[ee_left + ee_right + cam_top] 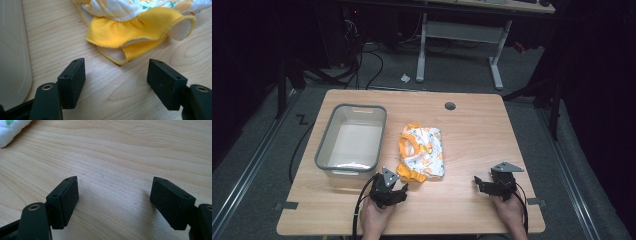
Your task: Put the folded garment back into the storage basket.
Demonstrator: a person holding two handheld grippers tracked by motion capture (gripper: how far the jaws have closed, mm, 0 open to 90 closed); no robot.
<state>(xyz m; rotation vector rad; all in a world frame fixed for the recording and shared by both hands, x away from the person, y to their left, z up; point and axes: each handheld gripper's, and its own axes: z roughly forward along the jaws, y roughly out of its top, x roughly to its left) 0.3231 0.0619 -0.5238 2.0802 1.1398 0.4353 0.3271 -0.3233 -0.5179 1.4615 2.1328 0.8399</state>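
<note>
A folded white garment (422,152) with orange trim and a coloured print lies on the wooden table (472,130), just right of a grey plastic bin (352,140). My left gripper (398,189) sits at the table's near edge, open, a short way in front of the garment's yellow ruffled hem (135,35); nothing is between its jaws. At the near right, my right gripper (478,182) rests open over bare wood, pointing left. A corner of the white garment (11,130) shows at the upper left of the right gripper view.
The bin's pale wall (12,50) stands close on the left of my left gripper. A round cable hole (450,106) lies near the table's far edge. Beyond the table are a white desk frame (457,45) and cables on the floor.
</note>
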